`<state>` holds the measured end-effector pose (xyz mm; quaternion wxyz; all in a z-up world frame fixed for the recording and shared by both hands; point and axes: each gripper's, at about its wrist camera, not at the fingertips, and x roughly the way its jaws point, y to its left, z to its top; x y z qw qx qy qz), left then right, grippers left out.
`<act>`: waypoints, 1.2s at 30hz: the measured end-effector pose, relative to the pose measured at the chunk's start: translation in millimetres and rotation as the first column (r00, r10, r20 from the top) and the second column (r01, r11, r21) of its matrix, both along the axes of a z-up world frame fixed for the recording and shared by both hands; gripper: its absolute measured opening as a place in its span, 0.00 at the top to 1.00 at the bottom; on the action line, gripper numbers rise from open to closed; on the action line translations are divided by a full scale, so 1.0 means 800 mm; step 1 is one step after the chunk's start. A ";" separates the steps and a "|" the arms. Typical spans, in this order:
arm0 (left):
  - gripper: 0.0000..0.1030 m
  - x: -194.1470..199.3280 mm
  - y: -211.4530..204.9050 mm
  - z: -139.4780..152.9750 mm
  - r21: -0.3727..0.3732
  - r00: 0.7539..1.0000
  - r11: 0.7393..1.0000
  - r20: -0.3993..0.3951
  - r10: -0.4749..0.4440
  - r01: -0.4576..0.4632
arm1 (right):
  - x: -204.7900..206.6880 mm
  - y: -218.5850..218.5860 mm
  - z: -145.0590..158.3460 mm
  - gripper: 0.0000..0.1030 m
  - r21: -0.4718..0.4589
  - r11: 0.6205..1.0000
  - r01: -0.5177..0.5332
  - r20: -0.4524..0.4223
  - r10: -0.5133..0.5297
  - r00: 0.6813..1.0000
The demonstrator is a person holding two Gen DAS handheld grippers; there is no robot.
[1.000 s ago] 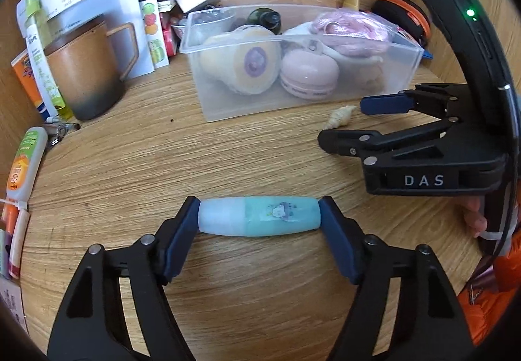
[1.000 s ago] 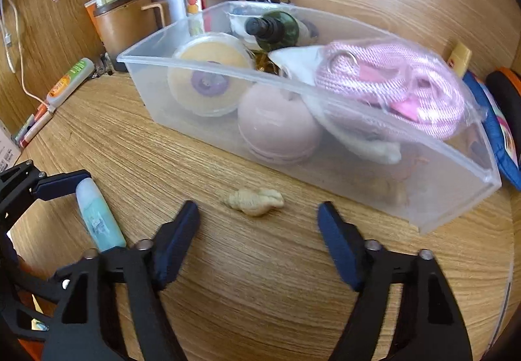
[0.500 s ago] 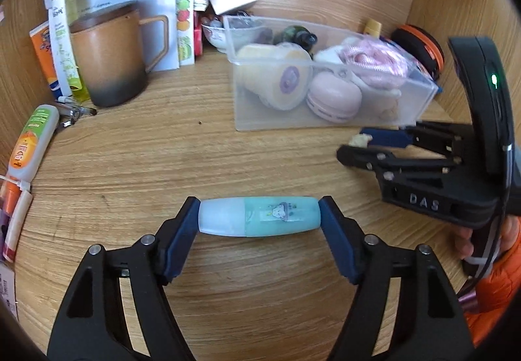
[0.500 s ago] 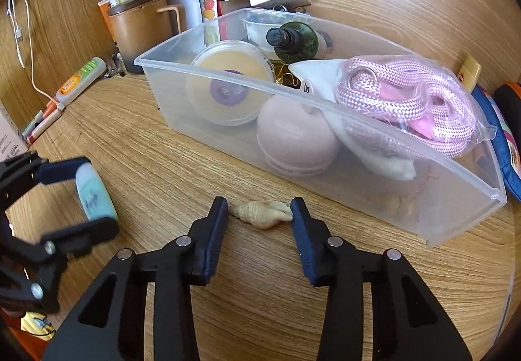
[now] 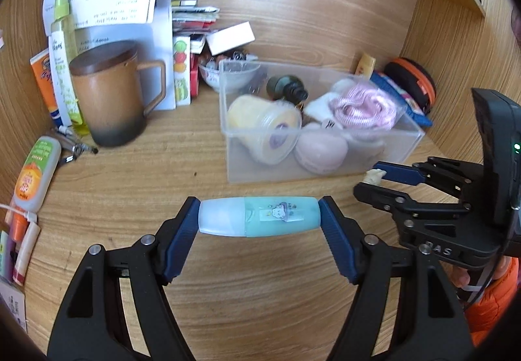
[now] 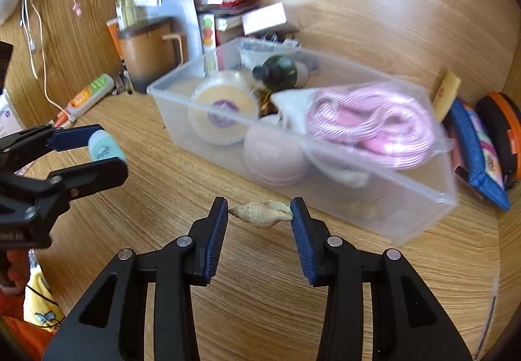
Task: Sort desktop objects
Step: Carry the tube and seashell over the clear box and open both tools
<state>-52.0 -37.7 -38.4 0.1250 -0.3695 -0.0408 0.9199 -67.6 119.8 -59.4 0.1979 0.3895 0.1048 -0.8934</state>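
Observation:
My left gripper (image 5: 259,217) is shut on a teal tube with a pale cap (image 5: 259,217), held crosswise above the desk; it also shows in the right wrist view (image 6: 104,149). My right gripper (image 6: 259,214) is shut on a small beige seashell (image 6: 260,213), lifted off the desk in front of the clear plastic bin (image 6: 420,214). The shell shows in the left wrist view (image 5: 373,177) at the right gripper's tips. The bin (image 5: 228,146) holds a yellow round tub, a pink case, a dark bottle and a bagged pink rope.
A brown lidded mug (image 5: 107,93), a spray bottle, papers and boxes stand at the back left. An orange-labelled tube (image 5: 34,173) and pens lie at the left edge. A blue pouch (image 6: 478,149) and an orange-rimmed case (image 6: 501,129) sit right of the bin.
Both grippers have risen and pulled back from the bin. The right gripper closed on the seashell and lifted it off the desk. The left still holds the tube.

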 end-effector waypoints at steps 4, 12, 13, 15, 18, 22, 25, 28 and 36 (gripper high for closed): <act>0.29 -0.009 0.005 0.010 0.019 1.000 1.000 -0.013 -0.003 0.003 | 0.007 0.016 0.019 0.65 -0.010 1.000 0.016 -0.040 -0.017 0.999; 0.29 -0.031 0.016 0.024 0.040 1.000 0.999 -0.030 -0.009 0.010 | 0.002 0.059 0.046 0.65 -0.073 0.995 0.069 -0.074 -0.075 0.995; 0.29 -0.033 0.018 0.025 0.041 0.999 0.999 -0.032 -0.009 0.010 | 0.001 0.063 0.050 0.65 -0.077 0.994 0.074 -0.079 -0.080 0.994; 0.29 -0.041 0.020 0.029 0.044 0.999 0.999 -0.037 -0.007 0.008 | -0.001 0.072 0.058 0.65 -0.078 0.994 0.081 -0.094 -0.088 0.992; 0.29 -0.052 0.023 0.034 0.052 0.999 0.999 -0.042 -0.003 0.005 | -0.009 0.083 0.064 0.65 -0.075 0.992 0.099 -0.107 -0.107 0.989; 0.29 -0.068 0.027 0.036 0.052 0.999 0.999 -0.039 0.001 0.001 | -0.022 0.094 0.061 0.65 -0.071 0.991 0.114 -0.100 -0.121 0.988; 0.29 -0.079 0.030 0.032 0.049 1.000 0.999 -0.025 0.007 -0.006 | -0.031 0.099 0.055 0.65 -0.072 0.991 0.115 -0.089 -0.122 0.989; 0.29 -0.092 0.032 0.024 0.050 1.000 0.999 0.002 0.013 -0.013 | -0.039 0.102 0.049 0.65 -0.065 0.991 0.115 -0.079 -0.120 0.990; 0.29 -0.097 0.044 0.016 0.016 1.000 1.000 0.013 0.005 -0.005 | -0.049 0.099 0.043 0.65 -0.049 0.994 0.099 -0.075 -0.103 0.992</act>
